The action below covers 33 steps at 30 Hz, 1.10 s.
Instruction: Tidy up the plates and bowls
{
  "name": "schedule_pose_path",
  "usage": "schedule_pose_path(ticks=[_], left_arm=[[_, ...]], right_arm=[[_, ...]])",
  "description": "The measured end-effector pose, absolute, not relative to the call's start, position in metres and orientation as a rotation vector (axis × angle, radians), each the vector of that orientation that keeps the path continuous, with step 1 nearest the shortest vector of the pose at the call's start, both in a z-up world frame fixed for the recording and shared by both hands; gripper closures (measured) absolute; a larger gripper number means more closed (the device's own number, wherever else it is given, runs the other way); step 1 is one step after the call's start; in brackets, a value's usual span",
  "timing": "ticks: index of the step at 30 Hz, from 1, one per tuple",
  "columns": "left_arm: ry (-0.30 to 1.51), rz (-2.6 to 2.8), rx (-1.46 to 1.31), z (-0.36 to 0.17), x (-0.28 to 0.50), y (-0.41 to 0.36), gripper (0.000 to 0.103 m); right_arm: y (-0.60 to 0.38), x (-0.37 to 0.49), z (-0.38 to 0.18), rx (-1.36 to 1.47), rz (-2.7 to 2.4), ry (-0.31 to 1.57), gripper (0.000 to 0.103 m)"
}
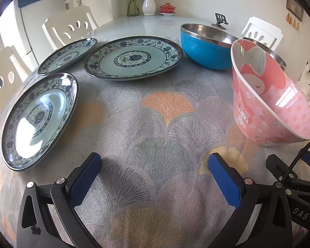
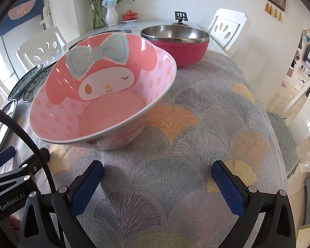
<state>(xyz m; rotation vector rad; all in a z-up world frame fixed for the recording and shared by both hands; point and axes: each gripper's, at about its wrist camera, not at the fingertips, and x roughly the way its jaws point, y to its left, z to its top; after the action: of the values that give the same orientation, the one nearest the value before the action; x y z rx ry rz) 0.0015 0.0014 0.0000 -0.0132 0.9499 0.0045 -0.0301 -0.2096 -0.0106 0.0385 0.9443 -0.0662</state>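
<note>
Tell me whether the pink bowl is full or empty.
Empty. The right wrist view looks straight into the pink bowl and shows its bare printed floor and walls, with nothing inside.

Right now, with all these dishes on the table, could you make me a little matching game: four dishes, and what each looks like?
Dishes:
1. Big plate
2. Cartoon bowl
3. Bowl behind the big plate
4. Bowl behind the cartoon bowl

Looks:
A. Blue outside, steel inside
B. Pink with a bow
C. Blue flower pattern
D. Red outside, steel inside

Pairs: 1-C, 2-B, 3-A, 4-D

Three plates (image 1: 132, 59), bowls, gripper (image 1: 155, 165) agape.
</note>
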Motion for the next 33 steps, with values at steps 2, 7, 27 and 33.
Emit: schedule_pose_path(ticks=[2, 7, 27, 33], left_arm=[[0.941, 0.007, -0.008, 0.0, 0.001, 0.001, 0.0], [0.942, 0.007, -0.009, 0.0, 0.003, 0.004, 0.0], [0.94, 0.01, -0.003, 0.001, -0.001, -0.002, 0.0], [0.94, 0.01, -0.003, 0.001, -0.002, -0.002, 0.0]], right_arm=[[-0.209, -0.03, -0.011, 0.038, -0.067, 0.945, 0.0], [-0.209, -0.03, -0.01, 0.038, -0.067, 0.945, 0.0], [-0.209, -0.03, -0.011, 0.039, -0.066, 0.946, 0.0], [-0.21, -0.03, -0.011, 0.04, -0.065, 0.947, 0.0]])
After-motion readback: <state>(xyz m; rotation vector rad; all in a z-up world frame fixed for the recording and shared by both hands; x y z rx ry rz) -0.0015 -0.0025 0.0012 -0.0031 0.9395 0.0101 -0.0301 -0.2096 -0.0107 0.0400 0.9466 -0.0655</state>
